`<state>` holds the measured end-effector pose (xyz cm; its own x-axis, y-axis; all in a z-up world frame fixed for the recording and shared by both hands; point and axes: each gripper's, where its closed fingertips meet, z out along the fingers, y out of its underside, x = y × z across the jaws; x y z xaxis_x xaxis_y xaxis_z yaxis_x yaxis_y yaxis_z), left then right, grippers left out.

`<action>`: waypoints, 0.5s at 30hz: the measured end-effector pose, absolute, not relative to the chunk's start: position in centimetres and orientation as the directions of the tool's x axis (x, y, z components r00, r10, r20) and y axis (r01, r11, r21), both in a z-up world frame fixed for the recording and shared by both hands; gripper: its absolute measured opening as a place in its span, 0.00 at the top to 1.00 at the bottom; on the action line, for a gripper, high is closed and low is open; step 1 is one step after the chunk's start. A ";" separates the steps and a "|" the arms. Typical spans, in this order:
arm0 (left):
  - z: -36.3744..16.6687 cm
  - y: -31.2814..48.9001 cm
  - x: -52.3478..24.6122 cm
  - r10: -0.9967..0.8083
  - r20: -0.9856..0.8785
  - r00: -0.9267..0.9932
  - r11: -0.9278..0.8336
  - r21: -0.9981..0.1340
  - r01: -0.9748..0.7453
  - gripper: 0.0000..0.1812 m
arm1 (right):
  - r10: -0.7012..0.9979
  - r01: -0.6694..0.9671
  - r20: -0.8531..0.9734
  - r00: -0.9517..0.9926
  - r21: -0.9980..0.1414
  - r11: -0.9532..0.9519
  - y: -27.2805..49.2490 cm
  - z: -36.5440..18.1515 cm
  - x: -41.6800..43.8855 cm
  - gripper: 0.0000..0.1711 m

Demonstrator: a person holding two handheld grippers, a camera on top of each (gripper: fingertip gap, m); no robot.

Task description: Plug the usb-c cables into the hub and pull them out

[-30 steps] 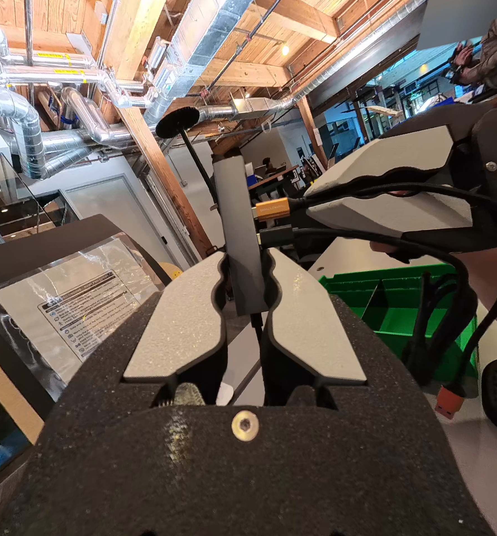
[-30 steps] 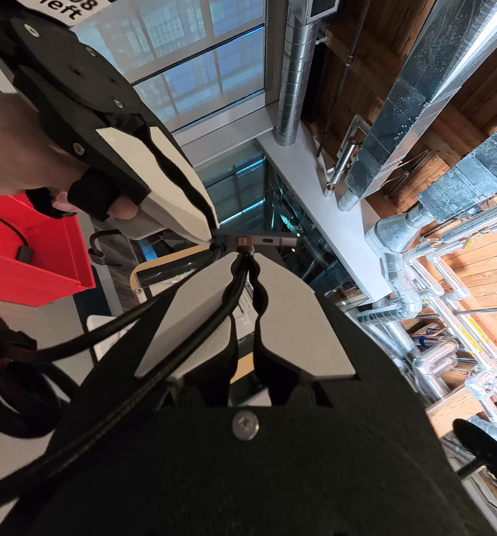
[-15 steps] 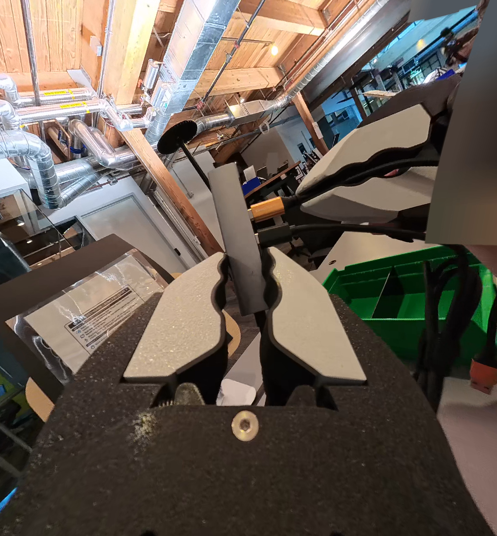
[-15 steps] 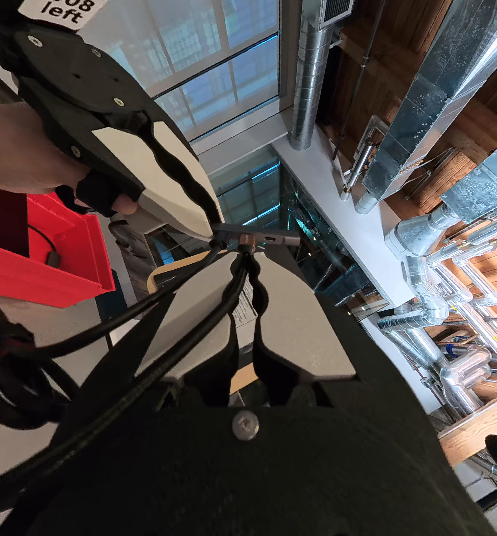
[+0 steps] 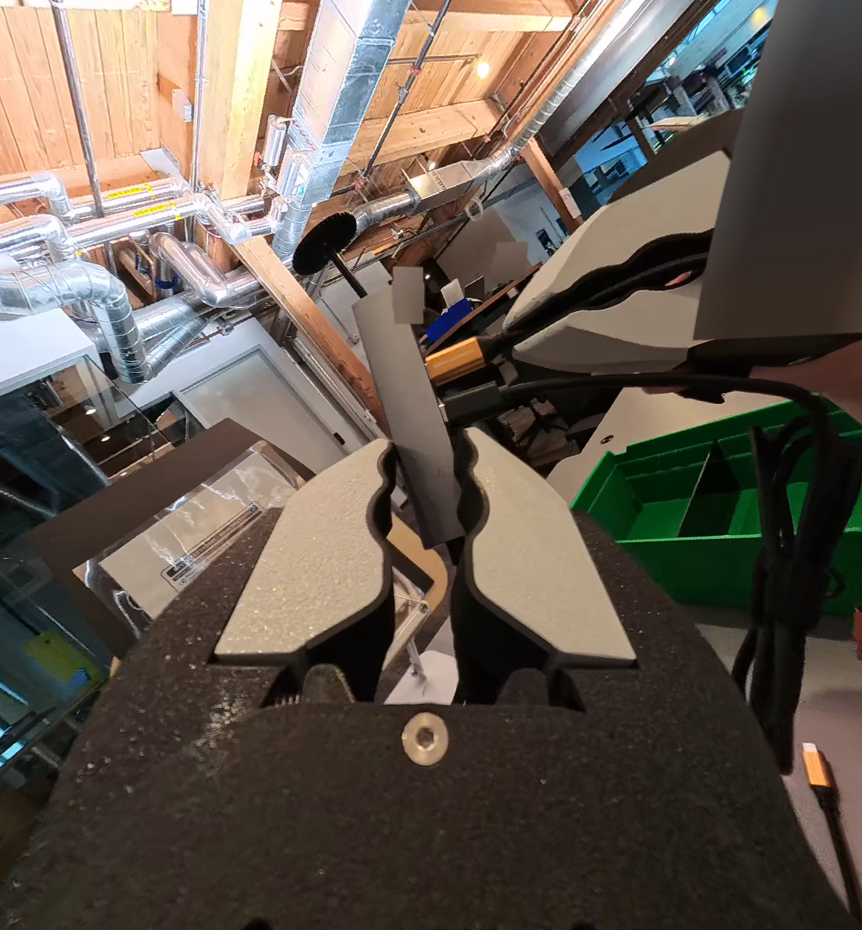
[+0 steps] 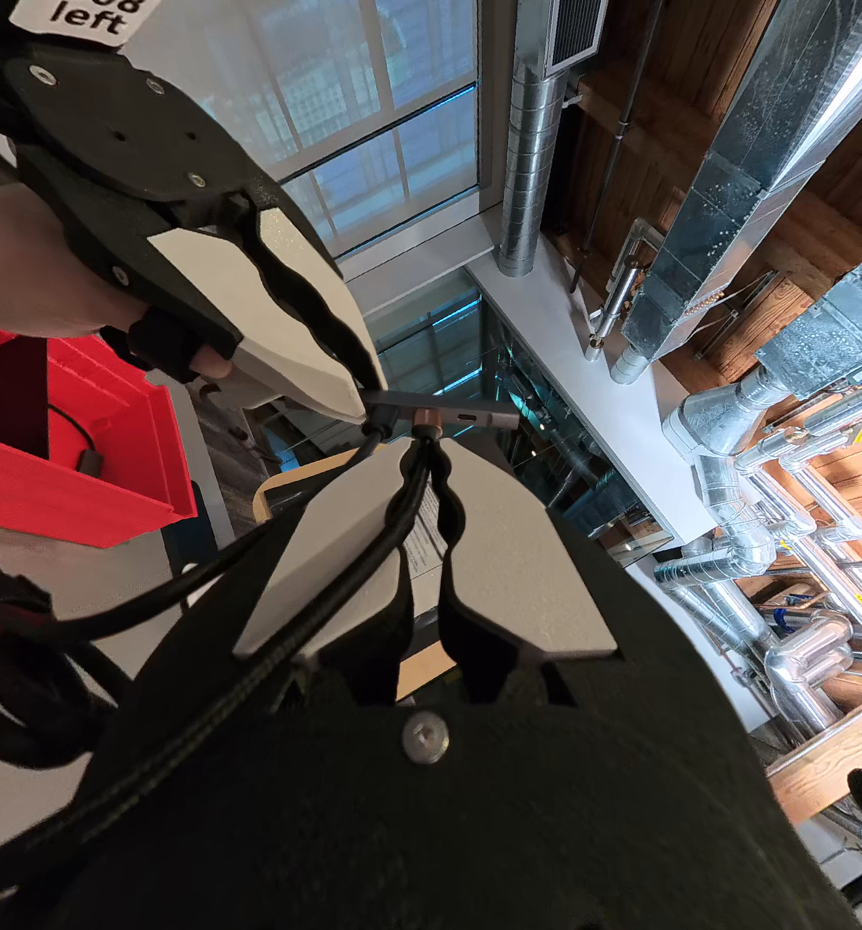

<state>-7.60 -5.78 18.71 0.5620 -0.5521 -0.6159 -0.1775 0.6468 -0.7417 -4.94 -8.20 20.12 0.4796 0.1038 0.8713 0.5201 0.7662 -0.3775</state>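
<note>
At frame centre of the left wrist view, the left gripper is clamped on the lower end of the upright grey hub, while the right gripper, closed on the cable behind the orange-plug connector, meets the hub's right edge above the seated black plug.

hub: plain dark grey
upper plug: orange-gold metal — black cable
lower plug: black
bin: bright green
second bin: red
gripper fingers: speckled pale grey — black edging
</note>
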 end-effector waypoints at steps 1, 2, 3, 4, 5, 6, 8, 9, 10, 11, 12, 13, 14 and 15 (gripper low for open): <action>18.8 -5.8 -7.6 -0.549 -0.612 0.569 0.644 -0.744 -0.178 0.88 | 0.097 0.518 0.871 0.481 -0.372 0.770 -8.2 20.2 -4.9 0.97; 18.9 -5.8 -7.6 -0.547 -0.605 0.579 0.638 -0.749 -0.180 0.88 | 0.089 0.522 0.869 0.486 -0.371 0.768 -8.1 20.2 -4.9 0.97; 19.0 -5.8 -7.6 -0.531 -0.613 0.585 0.643 -0.741 -0.193 0.88 | 0.083 0.522 0.869 0.487 -0.366 0.771 -8.1 20.2 -4.8 0.97; 19.0 -5.8 -7.6 -0.515 -0.621 0.591 0.646 -0.734 -0.208 0.88 | 0.082 0.516 0.868 0.489 -0.364 0.775 -8.1 20.2 -4.8 0.97; 19.1 -5.8 -7.7 -0.507 -0.625 0.594 0.648 -0.730 -0.216 0.88 | 0.085 0.506 0.865 0.494 -0.366 0.781 -8.1 20.2 -4.8 0.97; 19.1 -5.9 -7.7 -0.503 -0.631 0.590 0.653 -0.725 -0.219 0.88 | 0.090 0.493 0.863 0.497 -0.367 0.789 -8.3 20.2 -4.9 0.97; 19.2 -6.2 -7.9 -0.501 -0.639 0.583 0.663 -0.717 -0.215 0.88 | 0.102 0.470 0.857 0.505 -0.372 0.800 -8.6 20.4 -5.1 0.97; 19.1 -6.2 -8.0 -0.504 -0.643 0.577 0.662 -0.716 -0.221 0.88 | 0.103 0.469 0.858 0.503 -0.372 0.801 -8.7 20.3 -5.2 0.97; 19.1 -6.2 -8.0 -0.505 -0.647 0.571 0.662 -0.715 -0.224 0.88 | 0.104 0.472 0.861 0.499 -0.370 0.800 -8.7 20.3 -5.3 0.97; 19.1 -6.2 -8.1 -0.502 -0.651 0.569 0.666 -0.711 -0.226 0.88 | 0.108 0.468 0.860 0.498 -0.372 0.801 -8.7 20.2 -5.3 0.97; 19.0 -6.3 -8.1 -0.498 -0.656 0.567 0.669 -0.707 -0.230 0.88 | 0.116 0.464 0.859 0.498 -0.377 0.802 -8.7 20.2 -5.3 0.97; 19.0 -6.3 -8.1 -0.499 -0.660 0.562 0.670 -0.705 -0.233 0.88 | 0.124 0.459 0.859 0.496 -0.381 0.803 -8.8 20.2 -5.3 0.97; 19.0 -6.4 -8.1 -0.502 -0.659 0.560 0.669 -0.706 -0.231 0.88 | 0.130 0.455 0.858 0.496 -0.385 0.803 -8.9 20.2 -5.4 0.97; 19.0 -6.4 -8.1 -0.501 -0.659 0.561 0.670 -0.706 -0.230 0.88 | 0.130 0.454 0.858 0.497 -0.385 0.804 -8.9 20.2 -5.4 0.97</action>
<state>-8.10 -6.36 19.00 0.5606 -0.5014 -0.6590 -0.2299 0.6703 -0.7056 -5.36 -8.88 20.20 0.4971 0.1301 0.8579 0.4540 0.8035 -0.3850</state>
